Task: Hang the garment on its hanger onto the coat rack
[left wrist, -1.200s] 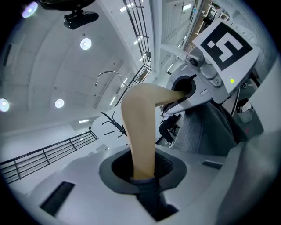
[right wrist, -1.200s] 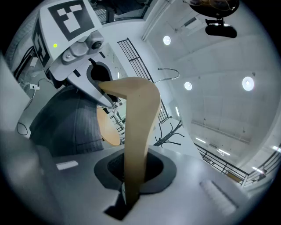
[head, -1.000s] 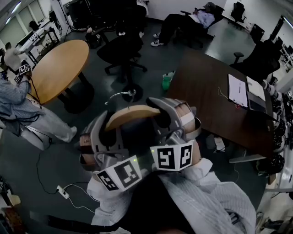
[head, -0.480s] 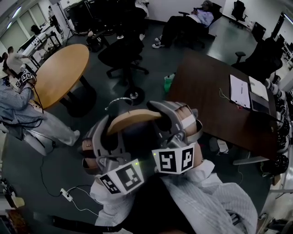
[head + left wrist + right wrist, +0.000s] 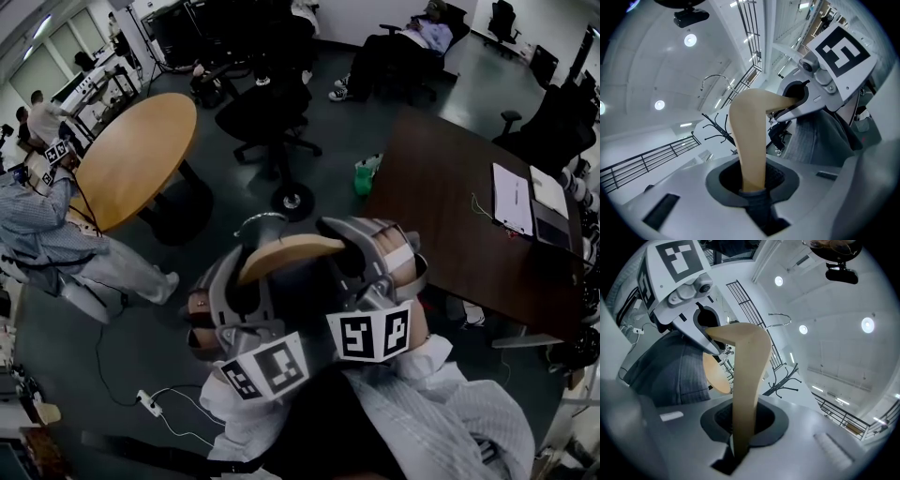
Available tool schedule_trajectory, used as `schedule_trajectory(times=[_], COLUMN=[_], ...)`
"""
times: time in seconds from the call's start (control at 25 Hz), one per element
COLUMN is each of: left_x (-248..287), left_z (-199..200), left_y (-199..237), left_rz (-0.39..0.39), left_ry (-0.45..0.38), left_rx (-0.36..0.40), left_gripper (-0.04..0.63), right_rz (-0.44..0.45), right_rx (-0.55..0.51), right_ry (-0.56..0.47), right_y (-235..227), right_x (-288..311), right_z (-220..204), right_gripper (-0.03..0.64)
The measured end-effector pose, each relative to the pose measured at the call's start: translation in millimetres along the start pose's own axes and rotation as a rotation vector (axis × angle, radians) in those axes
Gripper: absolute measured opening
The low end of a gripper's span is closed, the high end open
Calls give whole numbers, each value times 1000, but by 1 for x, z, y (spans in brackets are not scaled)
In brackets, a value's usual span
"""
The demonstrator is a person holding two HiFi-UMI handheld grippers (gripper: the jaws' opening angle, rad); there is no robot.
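Fingers of the left gripper [image 5: 752, 187] are clamped on one arm of the wooden hanger [image 5: 749, 136], with some grey cloth caught under it; those of the right gripper [image 5: 740, 437] pinch the other arm; the dark garment [image 5: 292, 286] hangs between them; the hook [image 5: 780, 317] is free; the coat rack [image 5: 785, 378] stands well beyond the fingers, so the approach and hooking are probably what is left.

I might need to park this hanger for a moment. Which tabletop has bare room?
The round table, between the person at the left and the black chair, looks bare all over, with room for the hanger. The dark table is bare on its left part; papers crowd its right edge.
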State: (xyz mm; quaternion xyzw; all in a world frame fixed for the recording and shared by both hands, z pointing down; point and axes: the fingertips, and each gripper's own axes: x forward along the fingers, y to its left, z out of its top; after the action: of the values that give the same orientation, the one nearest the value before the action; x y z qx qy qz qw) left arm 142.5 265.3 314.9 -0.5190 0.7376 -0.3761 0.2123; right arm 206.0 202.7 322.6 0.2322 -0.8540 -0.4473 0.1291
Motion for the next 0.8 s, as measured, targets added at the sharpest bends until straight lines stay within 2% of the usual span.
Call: schedule_trajectory(times=[0.28,0.6,0.8], left_x=[79,180,232], left_z=[-55,-99,-121], left_y=[53,126,143], left_rz=[-29,-72,-93], left_ry=[-13,-137,-171], left_rx=[19,44,60], left_gripper=[60,60,60], right_rz=[-9,-101,-92], right_rx=[3,16,52], right_ry=[28,92,122], right_y=[6,-8,-4], right_x=[107,229,283], right_z=[13,28,18], right_gripper=[21,21,23])
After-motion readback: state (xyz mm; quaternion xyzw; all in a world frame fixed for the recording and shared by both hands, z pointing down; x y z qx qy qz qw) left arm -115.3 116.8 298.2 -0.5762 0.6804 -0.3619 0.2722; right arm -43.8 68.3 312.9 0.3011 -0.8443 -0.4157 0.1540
